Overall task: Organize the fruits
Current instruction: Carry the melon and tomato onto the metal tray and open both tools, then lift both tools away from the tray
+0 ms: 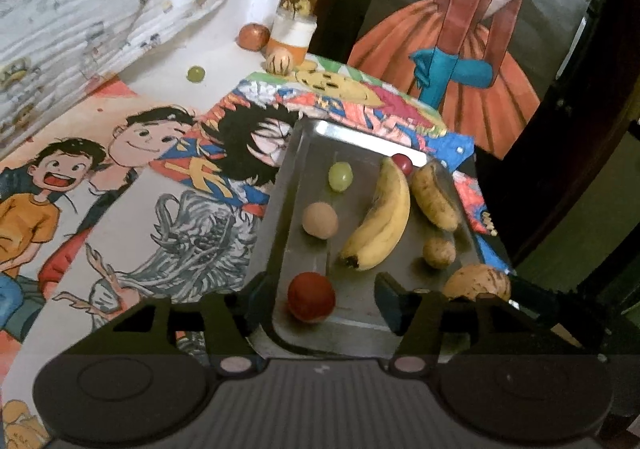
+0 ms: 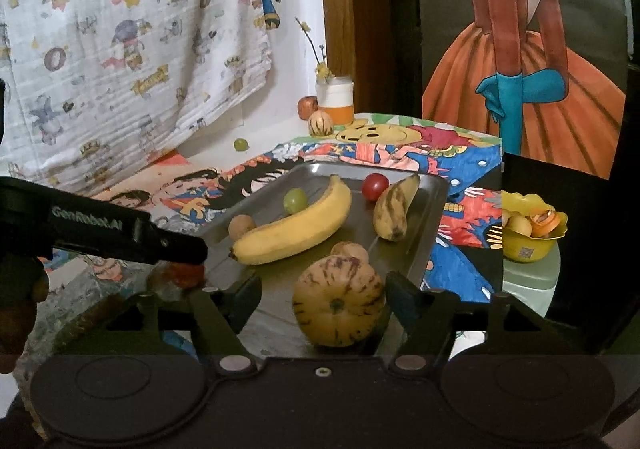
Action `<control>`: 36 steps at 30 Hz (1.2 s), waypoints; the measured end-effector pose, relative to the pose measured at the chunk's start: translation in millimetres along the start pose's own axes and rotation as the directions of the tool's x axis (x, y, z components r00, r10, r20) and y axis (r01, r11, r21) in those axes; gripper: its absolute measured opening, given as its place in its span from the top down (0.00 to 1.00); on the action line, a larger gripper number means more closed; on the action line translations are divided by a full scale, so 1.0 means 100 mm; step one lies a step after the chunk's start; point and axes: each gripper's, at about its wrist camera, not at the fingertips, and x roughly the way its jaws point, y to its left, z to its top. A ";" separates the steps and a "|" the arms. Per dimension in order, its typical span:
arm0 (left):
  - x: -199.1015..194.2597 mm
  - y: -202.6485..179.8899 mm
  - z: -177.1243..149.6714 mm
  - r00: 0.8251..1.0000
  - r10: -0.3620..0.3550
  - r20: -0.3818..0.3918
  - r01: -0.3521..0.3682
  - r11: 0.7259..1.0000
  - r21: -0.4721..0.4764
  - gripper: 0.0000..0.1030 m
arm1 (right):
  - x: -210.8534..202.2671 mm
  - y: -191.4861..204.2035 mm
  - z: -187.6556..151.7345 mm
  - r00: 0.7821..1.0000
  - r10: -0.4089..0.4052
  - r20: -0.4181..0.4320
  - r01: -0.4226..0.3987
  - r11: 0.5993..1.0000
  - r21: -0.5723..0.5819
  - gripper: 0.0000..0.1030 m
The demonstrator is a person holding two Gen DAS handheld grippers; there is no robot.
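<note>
A metal tray (image 1: 304,153) (image 2: 432,209) holds a yellow banana (image 1: 384,225) (image 2: 296,225), a spotted banana (image 1: 434,197) (image 2: 394,209), a green grape (image 1: 340,176) (image 2: 295,200), a small red fruit (image 1: 402,163) (image 2: 375,186), a tan ball (image 1: 320,220) (image 2: 241,225) and a brown nut (image 1: 439,251) (image 2: 349,250). My left gripper (image 1: 316,299) is open around a red tomato (image 1: 311,297) in the tray's near corner. My right gripper (image 2: 320,303) is open, with a striped yellow melon (image 2: 338,301) (image 1: 478,281) between its fingers.
Off the tray, at the back, lie a green grape (image 1: 195,73) (image 2: 240,144), a red apple (image 1: 253,35) (image 2: 307,107) and a small striped melon (image 1: 281,61) (image 2: 320,123) beside a white and orange jar (image 1: 292,33) (image 2: 335,99). A yellow bowl (image 2: 528,245) with fruit stands right.
</note>
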 end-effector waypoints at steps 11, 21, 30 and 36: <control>-0.35 0.14 -0.10 0.998 0.036 0.059 -0.038 0.999 0.031 0.01 | -0.29 0.08 0.00 1.000 0.004 -0.001 -0.004 0.999 0.032 0.06; -0.59 0.32 -0.32 0.996 0.083 0.030 -0.084 0.995 0.059 0.00 | -0.43 0.22 -0.07 0.991 -0.022 -0.133 0.033 0.996 0.083 0.01; -0.73 0.48 -0.44 0.983 0.183 -0.027 -0.181 0.981 0.065 0.00 | -0.46 0.38 -0.13 0.972 -0.050 -0.232 0.072 0.993 0.090 0.01; -0.81 0.57 -0.44 0.974 0.224 -0.035 -0.222 0.973 0.059 0.00 | -0.43 0.50 -0.11 0.962 -0.037 -0.269 0.052 0.998 0.047 0.01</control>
